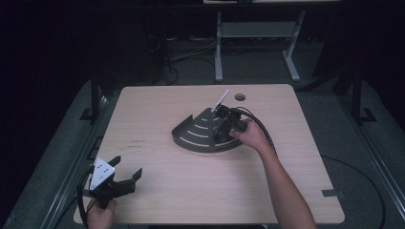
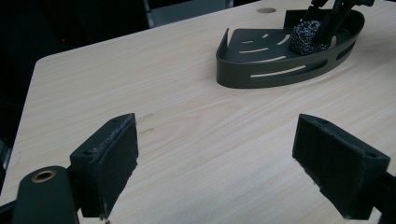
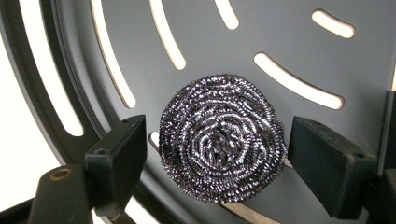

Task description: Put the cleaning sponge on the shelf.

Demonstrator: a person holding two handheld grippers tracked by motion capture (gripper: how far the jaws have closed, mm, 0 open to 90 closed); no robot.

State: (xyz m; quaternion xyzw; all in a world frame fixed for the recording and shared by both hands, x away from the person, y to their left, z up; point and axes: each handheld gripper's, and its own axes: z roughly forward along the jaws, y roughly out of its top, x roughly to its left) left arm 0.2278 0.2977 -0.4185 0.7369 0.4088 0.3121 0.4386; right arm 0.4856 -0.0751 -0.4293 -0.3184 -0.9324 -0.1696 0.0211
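steel scourer (image 3: 222, 140) lies loose between the open right gripper (image 3: 217, 149), inside the tray (image 3: 280, 37).

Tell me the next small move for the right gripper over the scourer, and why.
Probably lift the right gripper straight up out of the dark slotted quarter-round metal tray. The round steel-wool scourer lies on the tray floor between the jaws, and both pads stand apart from it, so it looks released.

A round steel-wool scourer (image 3: 222, 140) is lying flat in a dark slotted corner tray (image 3: 261, 32). The tray is sitting on the worktop (image 1: 157, 176).
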